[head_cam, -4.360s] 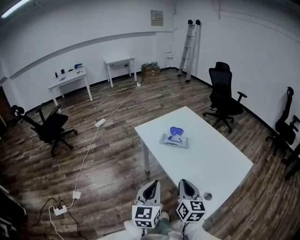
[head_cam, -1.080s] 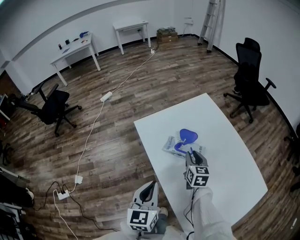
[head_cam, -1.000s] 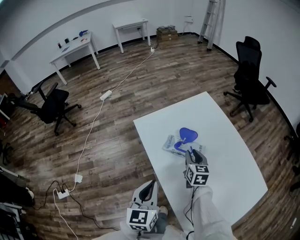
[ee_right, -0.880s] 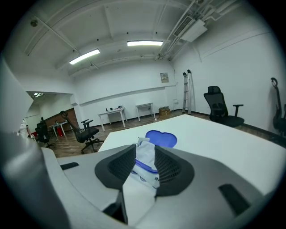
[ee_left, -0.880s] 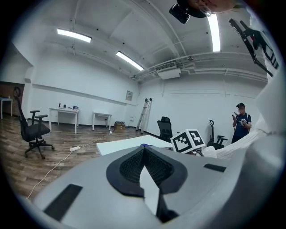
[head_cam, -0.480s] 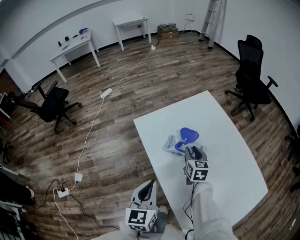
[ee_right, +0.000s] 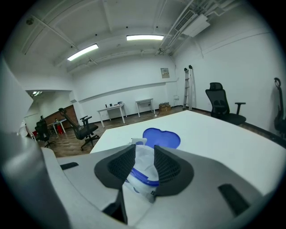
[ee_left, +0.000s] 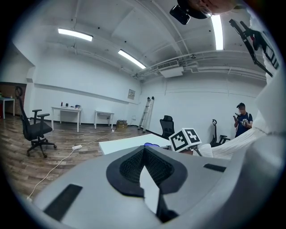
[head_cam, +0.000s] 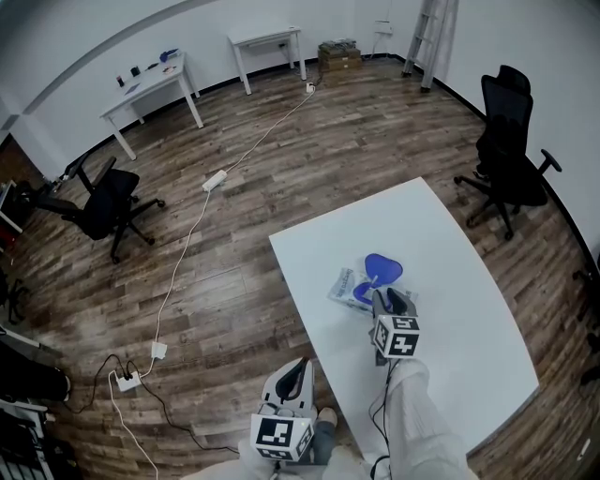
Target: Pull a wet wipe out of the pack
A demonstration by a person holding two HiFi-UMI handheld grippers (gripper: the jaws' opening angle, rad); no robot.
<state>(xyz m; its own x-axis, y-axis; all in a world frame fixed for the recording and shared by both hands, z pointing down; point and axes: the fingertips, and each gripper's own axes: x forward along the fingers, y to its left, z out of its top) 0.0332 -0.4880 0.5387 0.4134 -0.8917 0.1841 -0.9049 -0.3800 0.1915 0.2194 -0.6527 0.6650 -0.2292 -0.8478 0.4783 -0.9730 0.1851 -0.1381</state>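
Observation:
The wet wipe pack (head_cam: 354,289) lies flat on the white table (head_cam: 450,281) with its blue lid (head_cam: 382,269) flipped open. My right gripper (head_cam: 385,300) hovers over the pack's near end. Its jaws have just been opening and now stand open. In the right gripper view the white pack (ee_right: 142,169), with its blue-rimmed opening, shows between the jaws of the right gripper (ee_right: 144,156). The pads do not press on it, and the lid (ee_right: 161,137) lies beyond. My left gripper (head_cam: 297,368) stays low by my body, off the table, shut and empty (ee_left: 143,154).
Black office chairs (head_cam: 511,131) stand right of the table and another chair (head_cam: 105,202) at far left. A power cable (head_cam: 187,253) runs across the wood floor. Two small tables (head_cam: 155,84) and a ladder (head_cam: 436,28) line the far wall. A person (ee_left: 241,120) stands far off.
My right gripper has crept a little forward over the pack's near end. The left gripper has stayed where it was.

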